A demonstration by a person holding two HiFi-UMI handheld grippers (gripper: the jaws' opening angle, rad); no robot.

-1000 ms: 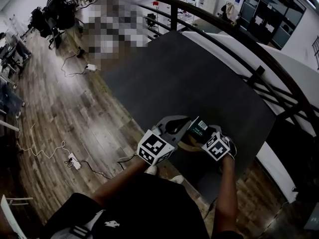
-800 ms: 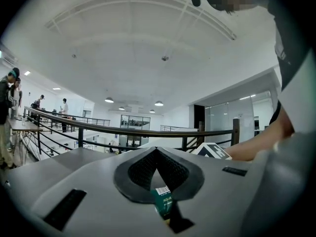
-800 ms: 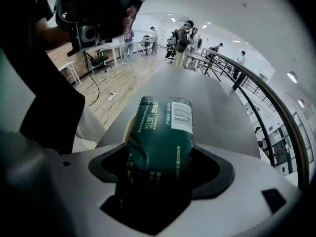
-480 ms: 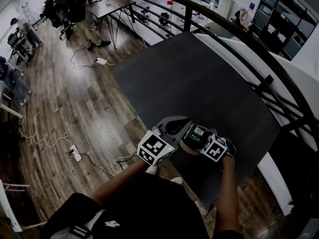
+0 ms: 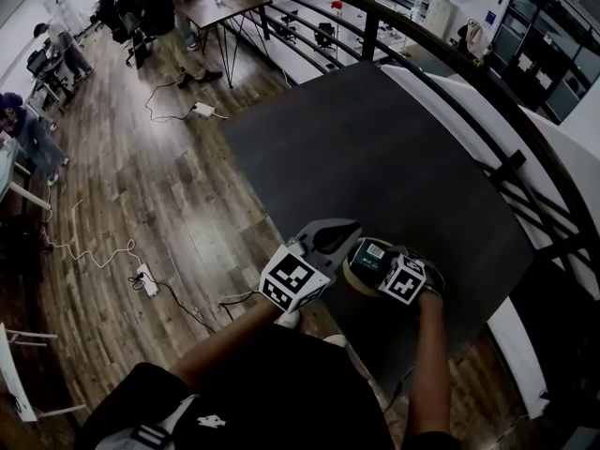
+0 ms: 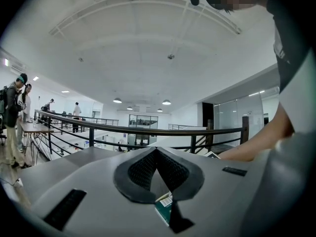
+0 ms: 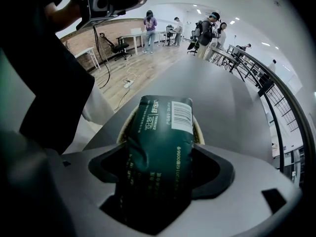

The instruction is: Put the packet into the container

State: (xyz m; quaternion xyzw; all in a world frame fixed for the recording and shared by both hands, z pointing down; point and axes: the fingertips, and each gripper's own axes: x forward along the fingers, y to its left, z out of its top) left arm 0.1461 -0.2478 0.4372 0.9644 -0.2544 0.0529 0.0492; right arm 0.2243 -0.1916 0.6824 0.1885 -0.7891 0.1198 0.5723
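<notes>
A dark green packet [image 5: 374,250] with a white barcode label is gripped by my right gripper [image 5: 386,266], which points steeply down. In the right gripper view the packet [image 7: 160,132] fills the gap between the jaws of the right gripper [image 7: 160,170], and its far end hangs over the round tan container [image 7: 199,131]. The container [image 5: 350,270] stands near the front edge of the dark table [image 5: 375,148]. My left gripper [image 5: 343,243] lies about level at the container's left side. In its own view the left gripper [image 6: 156,163] has its pads closed on a pale wedge, apparently the container's rim, with the packet [image 6: 164,209] just below.
A black railing [image 5: 487,82] curves along the table's far and right sides. Left of the table lies wooden floor [image 5: 141,204] with cables and a power strip [image 5: 145,279]. People stand at desks [image 5: 216,3] far back.
My right gripper has sunk a little with the packet, closer over the container. The left gripper stays beside the container, barely shifted.
</notes>
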